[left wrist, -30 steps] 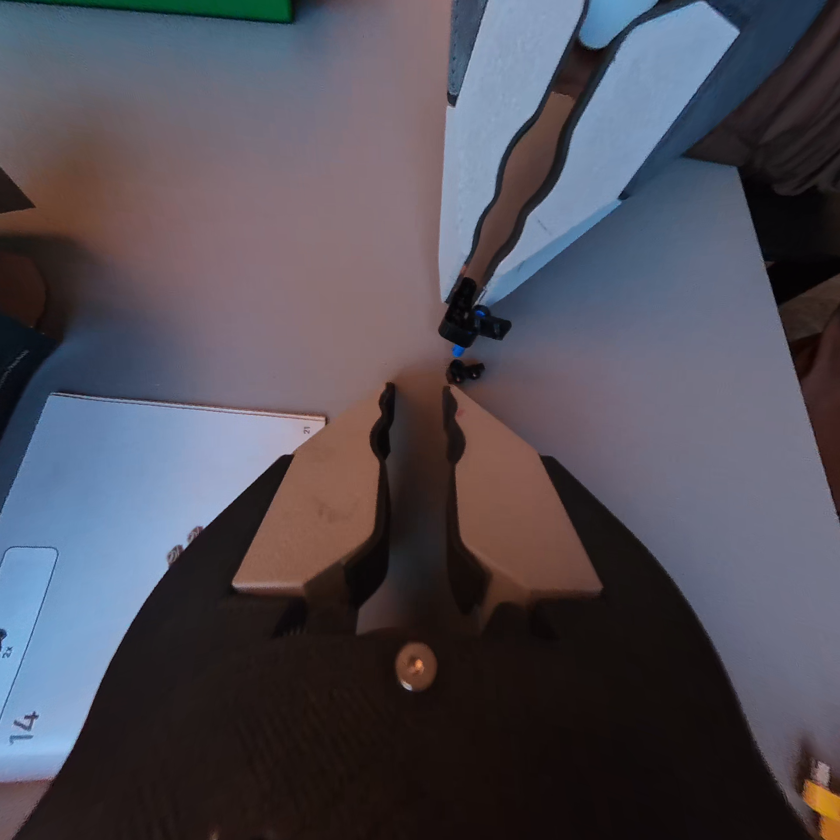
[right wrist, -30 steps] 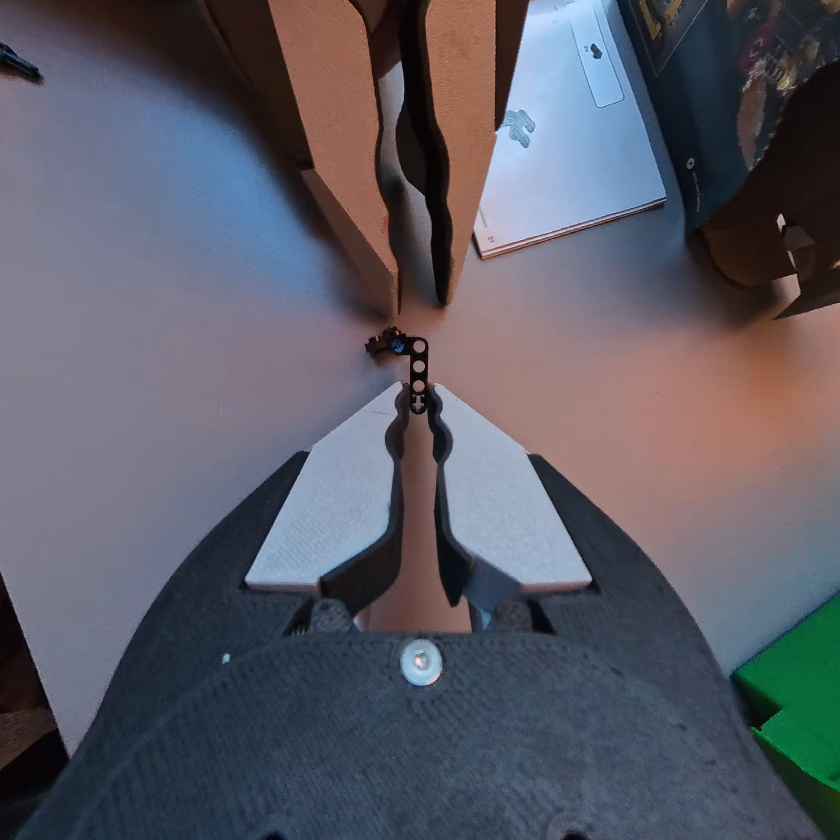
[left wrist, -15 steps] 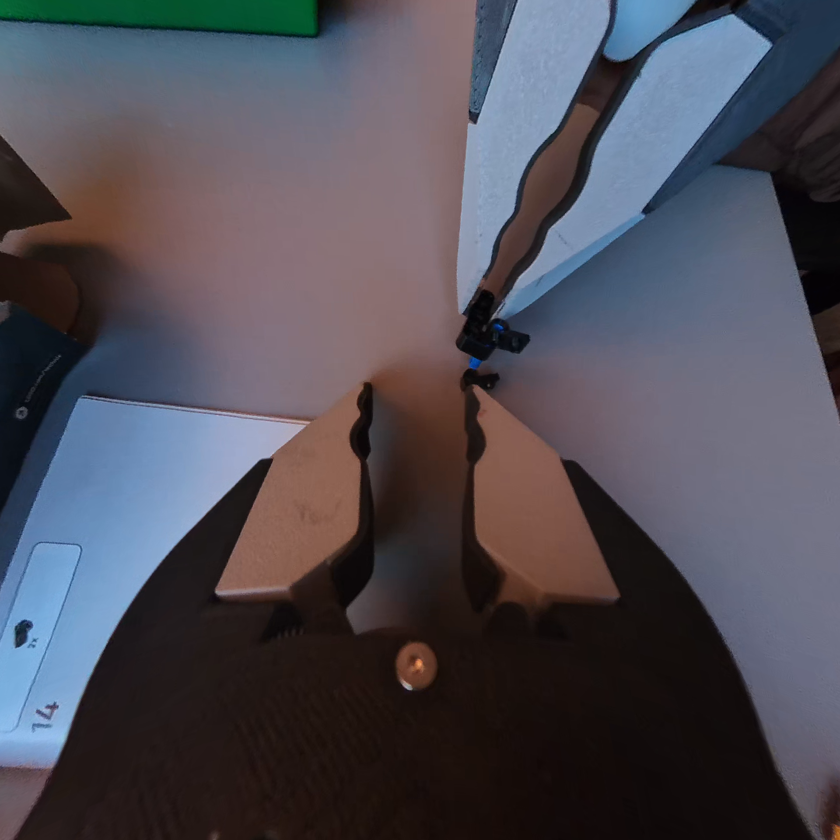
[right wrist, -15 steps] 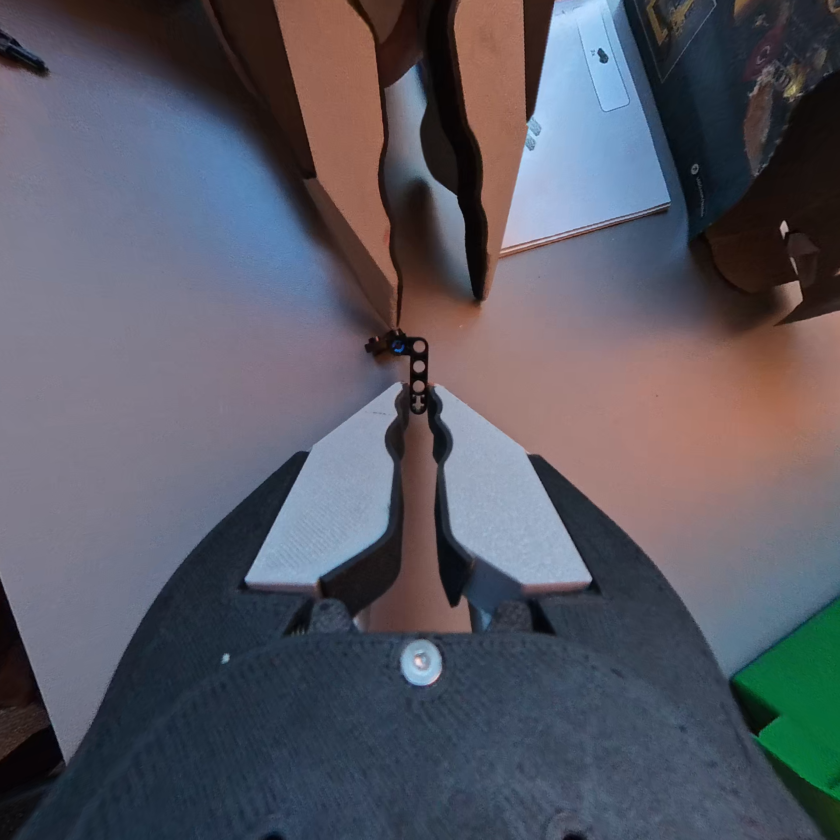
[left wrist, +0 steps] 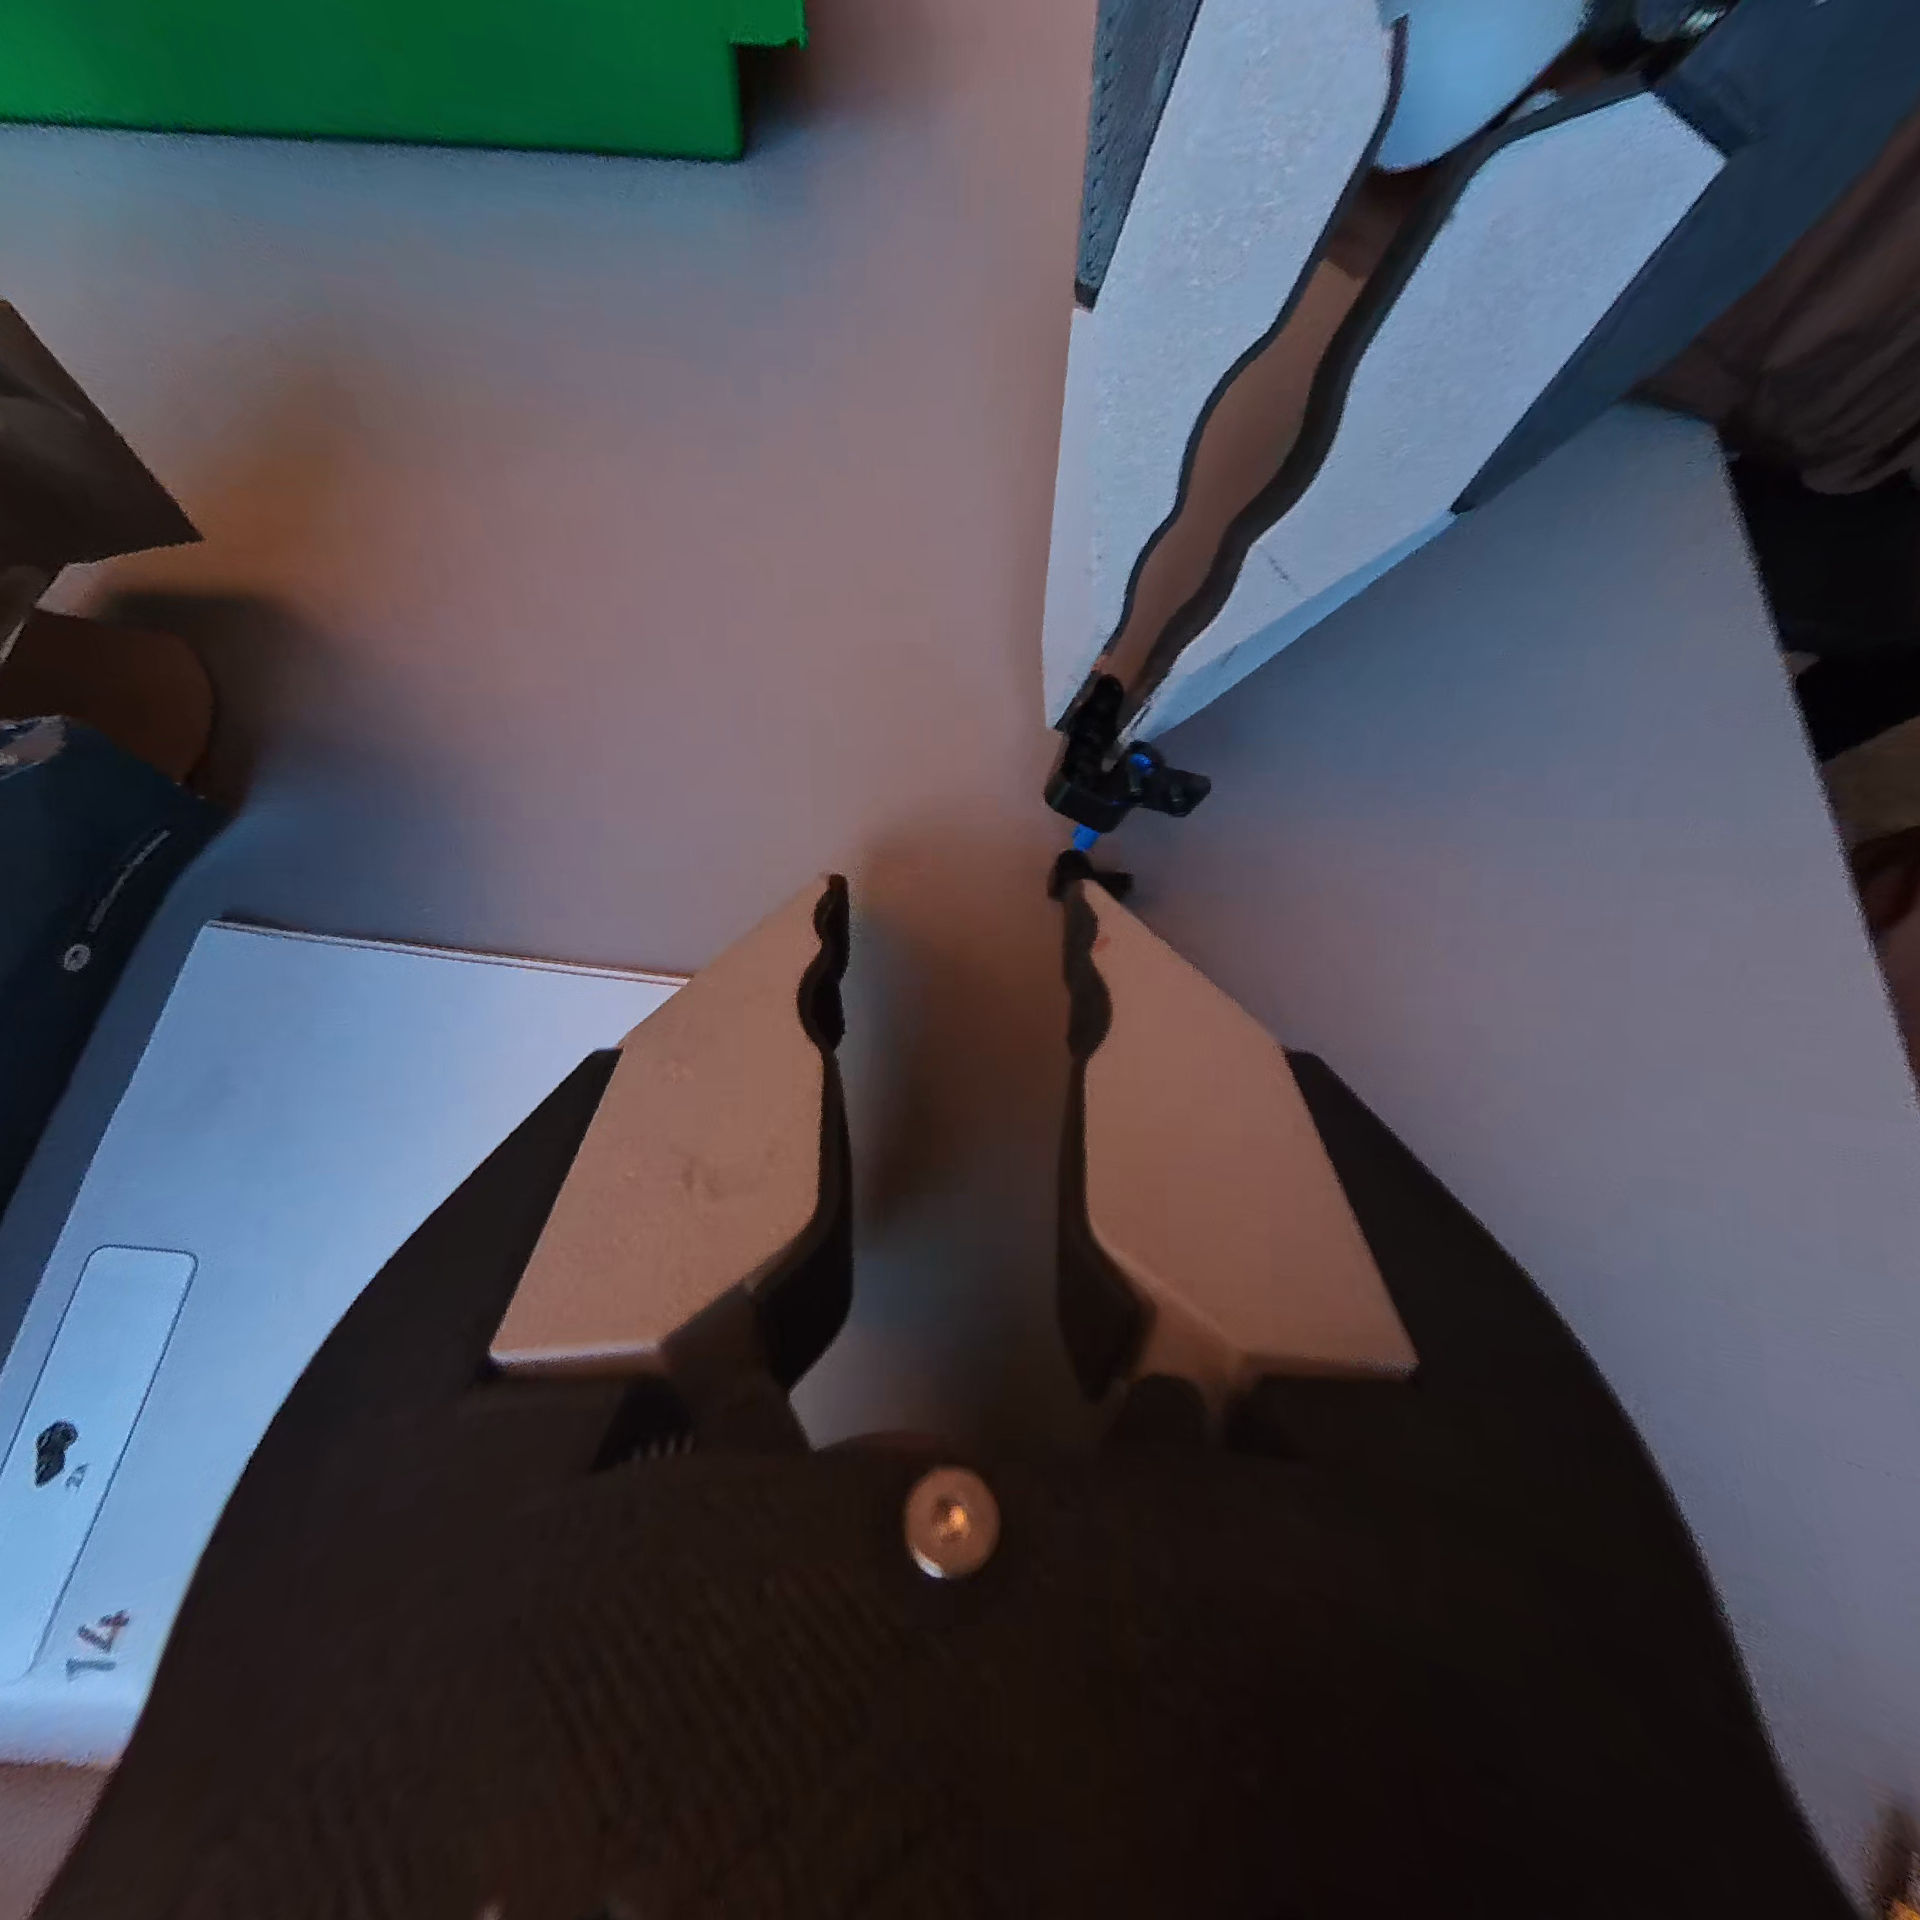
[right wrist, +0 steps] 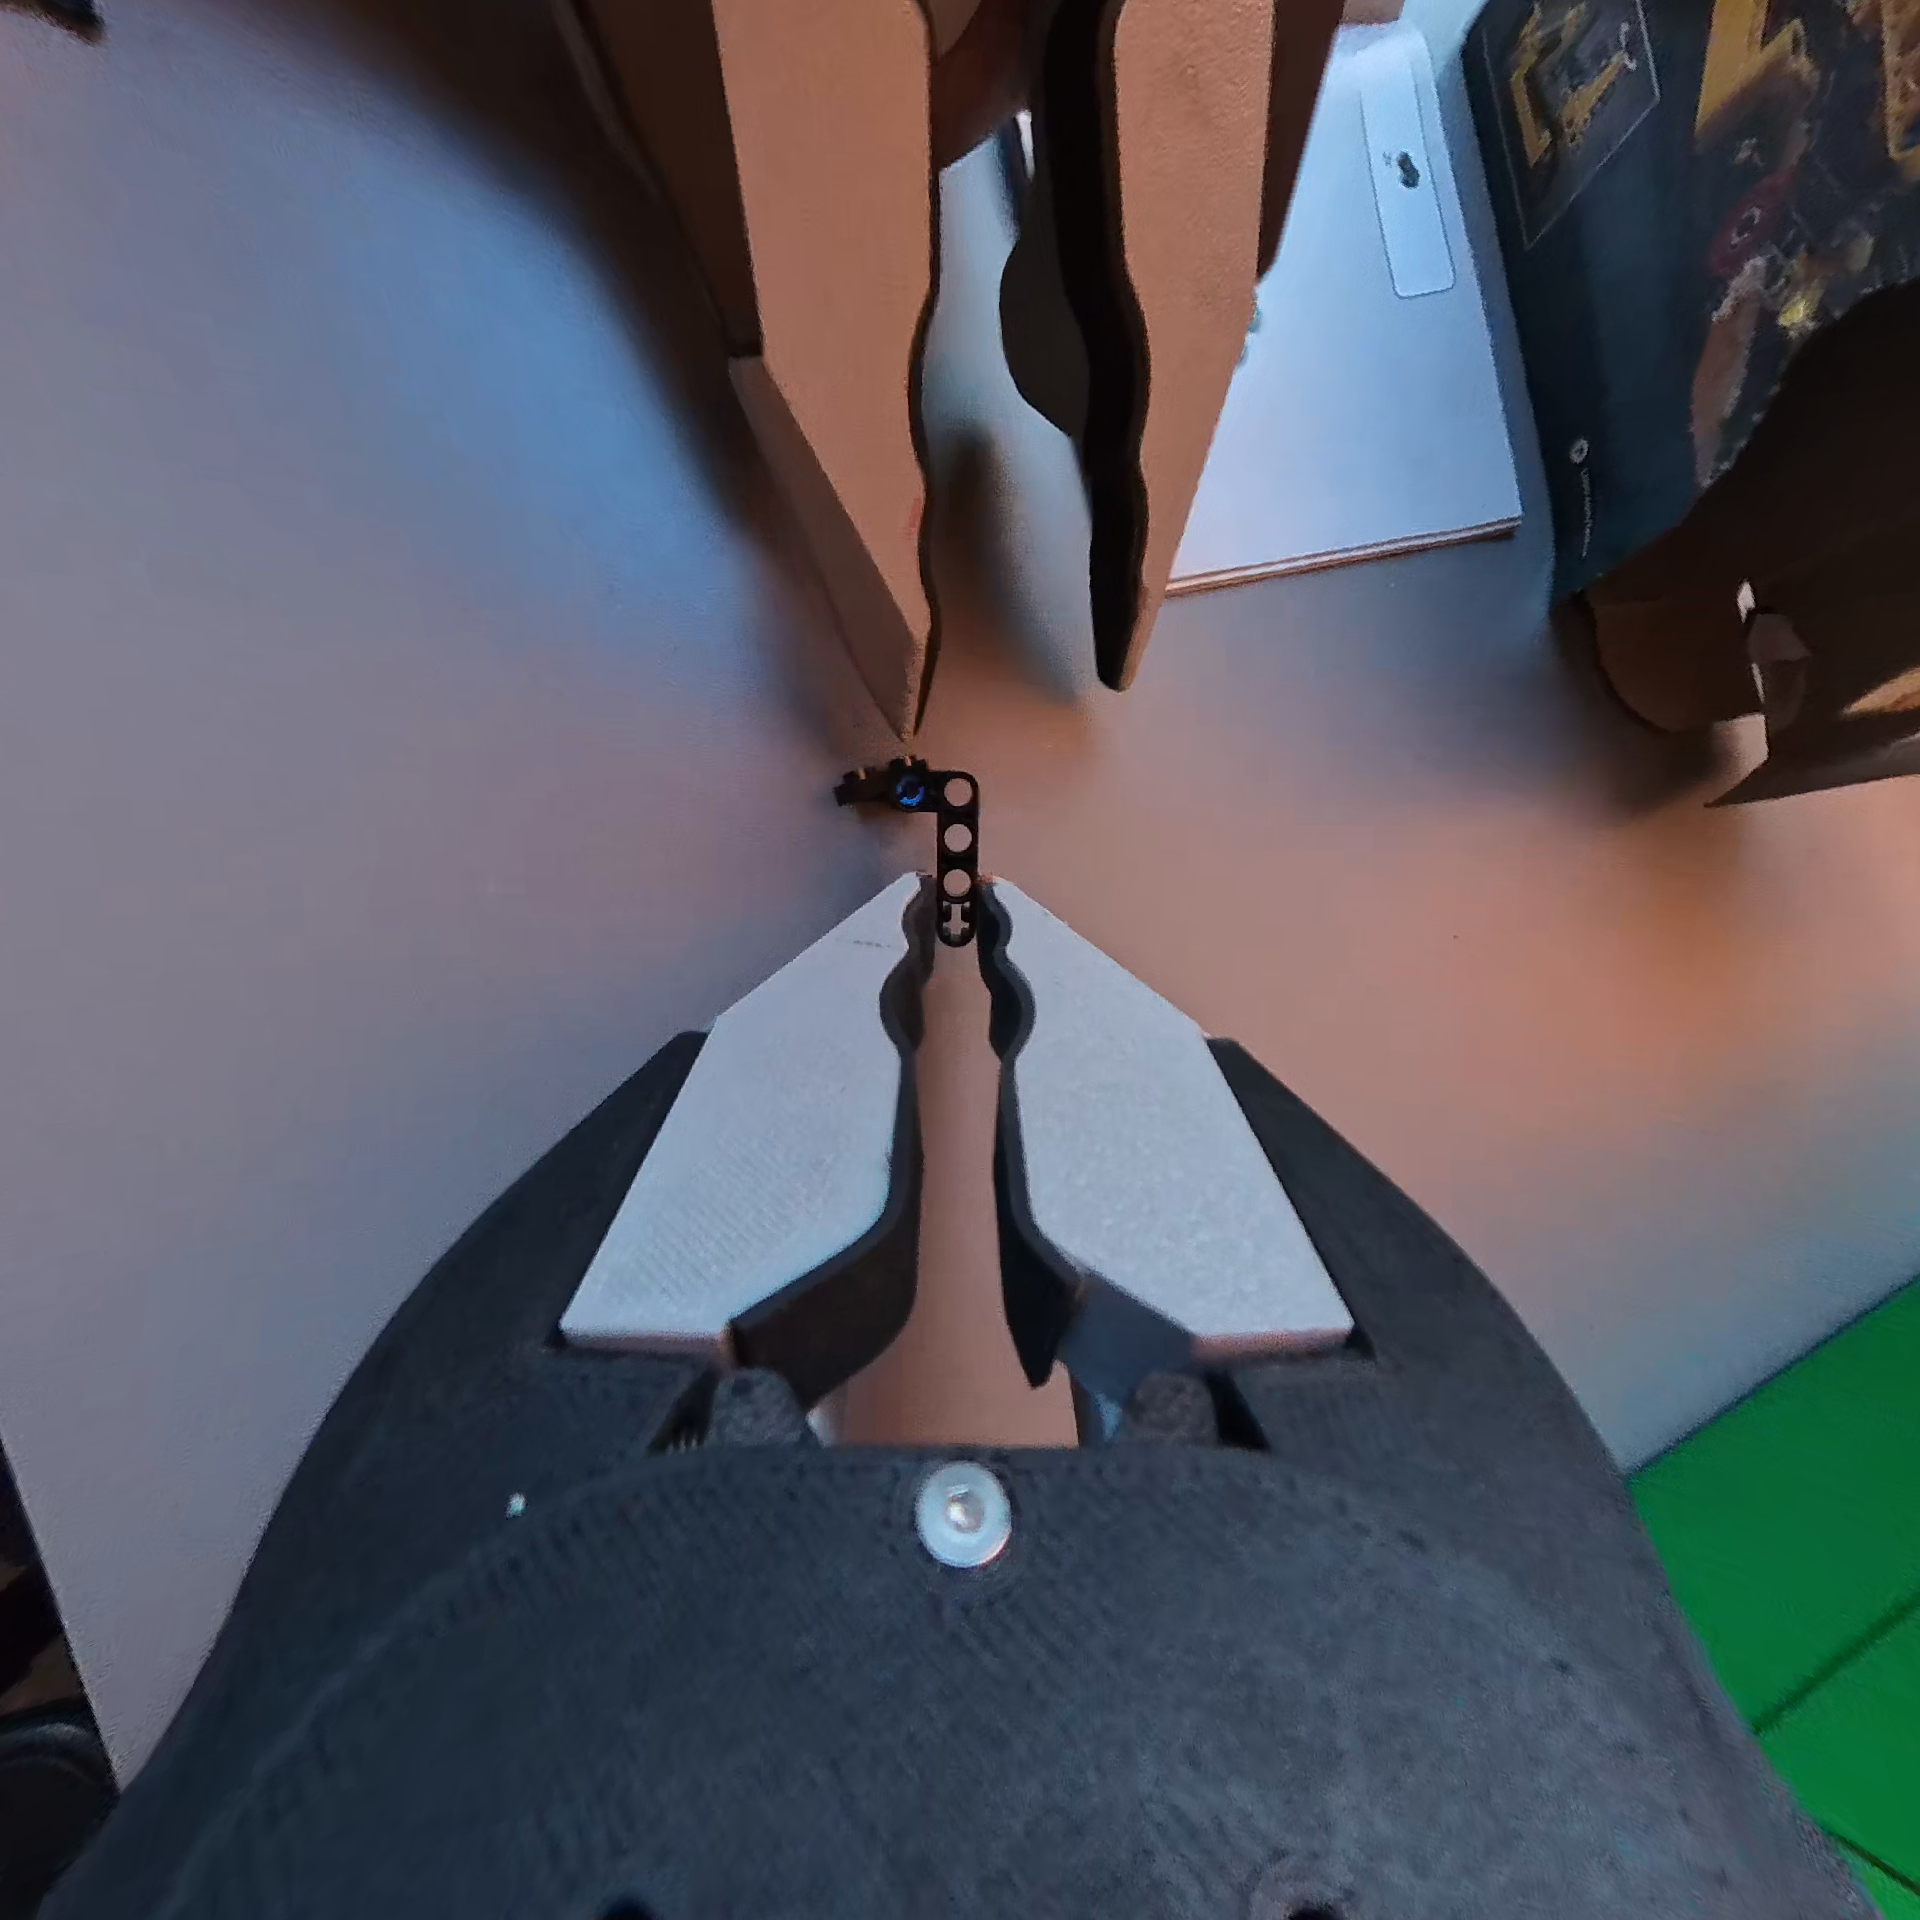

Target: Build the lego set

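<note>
writing: the instruction booklet (left wrist: 343, 1122) beside the left gripper (left wrist: 951, 899) is showing print | pose: left gripper is gaping, released, fingertips facing the right gripper (right wrist: 956, 883) | right gripper is clenching the black holed lego beam (right wrist: 956, 852), blue pin (right wrist: 909, 795) at its far end, above the table (right wrist: 312, 623)

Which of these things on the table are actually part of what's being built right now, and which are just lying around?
In use:
- black L-shaped lego beam with a blue pin, held in the right claw
- small black lego piece at the open left claw
- open instruction booklet

Lying about:
- green box
- dark printed lego box
- brown cardboard flap
</note>
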A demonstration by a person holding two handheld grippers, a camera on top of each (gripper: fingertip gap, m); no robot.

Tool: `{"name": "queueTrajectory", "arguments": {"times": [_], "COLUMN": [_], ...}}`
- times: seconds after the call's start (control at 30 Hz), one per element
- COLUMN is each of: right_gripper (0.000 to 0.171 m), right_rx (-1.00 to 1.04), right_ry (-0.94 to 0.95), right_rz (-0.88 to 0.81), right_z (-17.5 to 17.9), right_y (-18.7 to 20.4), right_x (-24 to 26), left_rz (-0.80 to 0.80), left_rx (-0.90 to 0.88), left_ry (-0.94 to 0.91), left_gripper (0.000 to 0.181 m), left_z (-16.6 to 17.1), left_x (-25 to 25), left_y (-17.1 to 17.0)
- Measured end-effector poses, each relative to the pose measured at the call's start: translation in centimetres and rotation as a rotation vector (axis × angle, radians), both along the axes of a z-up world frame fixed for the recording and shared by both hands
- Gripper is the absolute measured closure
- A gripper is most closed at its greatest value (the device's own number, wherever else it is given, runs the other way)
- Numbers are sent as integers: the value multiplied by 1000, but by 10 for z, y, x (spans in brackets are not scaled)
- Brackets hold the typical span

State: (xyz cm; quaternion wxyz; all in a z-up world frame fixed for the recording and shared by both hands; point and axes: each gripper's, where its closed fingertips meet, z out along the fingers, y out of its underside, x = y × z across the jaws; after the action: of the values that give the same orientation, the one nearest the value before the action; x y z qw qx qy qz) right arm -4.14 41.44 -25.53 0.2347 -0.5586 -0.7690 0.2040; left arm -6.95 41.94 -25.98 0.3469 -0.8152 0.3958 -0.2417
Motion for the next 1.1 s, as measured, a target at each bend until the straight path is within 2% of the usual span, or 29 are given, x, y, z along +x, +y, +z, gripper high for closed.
{"name": "queueTrajectory", "arguments": {"times": [0.03, 0.17, 0.57, 0.77, 1.1], "right_gripper": [167, 167, 167, 167, 167], "right_rx": [5, 51, 66, 81, 95], "right_ry": [-6, -59, -87, -103, -118], "right_rz": [28, 97, 211, 259, 280], "right_z": [1, -2, 2, 1, -3], "right_y": [-2, 1, 0, 1, 1], "right_x": [0, -1, -7, -9, -9], "left_rz": [-12, -69, -110, -66, -61], "left_rx": [-4, -11, -15, -74, -37], "left_ry": [-23, -101, -85, -8, 21], "left_gripper": [144, 153, 167, 168, 168], "left_z": [3, 12, 9, -6, -6], "left_x": [1, 9, 11, 1, 4], "left_y": [-3, -13, -19, -15, -13]}}
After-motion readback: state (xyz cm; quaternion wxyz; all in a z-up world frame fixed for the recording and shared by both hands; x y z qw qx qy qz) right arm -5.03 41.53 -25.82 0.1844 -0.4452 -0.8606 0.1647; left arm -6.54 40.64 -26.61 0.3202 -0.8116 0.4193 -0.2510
